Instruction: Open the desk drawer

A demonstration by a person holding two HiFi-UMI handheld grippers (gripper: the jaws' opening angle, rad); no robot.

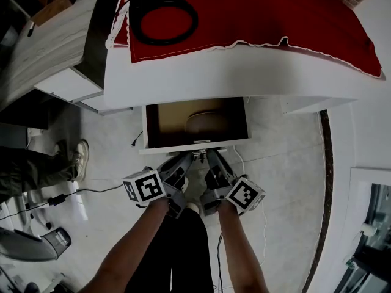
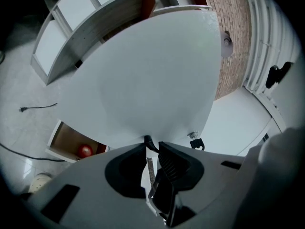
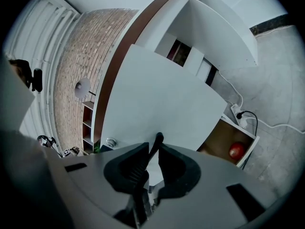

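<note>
Where the white tabletop [image 1: 232, 72] ends at its front edge, we see the desk drawer [image 1: 160, 124] standing pulled out beneath it, under the left half of that edge. Its brown interior lies open to the head view and holds a dim rounded shape that we cannot identify. The left gripper [image 1: 194, 157] and the right gripper [image 1: 212, 156] meet at the middle of the drawer's white front panel [image 1: 177, 148], each with its marker cube [image 1: 143, 187] at the rear and a bare forearm [image 1: 241, 249] behind it. In the left gripper view we find the jaws drawn close on the dark drawer handle [image 2: 148, 142], whose tip pokes out just past the pads. In the right gripper view the same handle runs slantwise between the jaws, which likewise pinch it. A pale panel fills both gripper views, and at its edge each shows a brown open compartment [image 3: 220, 140] with a red ball [image 3: 237, 150] inside; whether this is the drawer itself we cannot tell. On the tabletop a red cloth [image 1: 256, 17] covers all but a strip along the front edge, and a black cable loop [image 1: 164, 17] lies on the cloth near the left edge. A brick wall [image 3: 90, 56] stands beyond, and pale floor [image 1: 287, 163] lies below the drawer.
</note>
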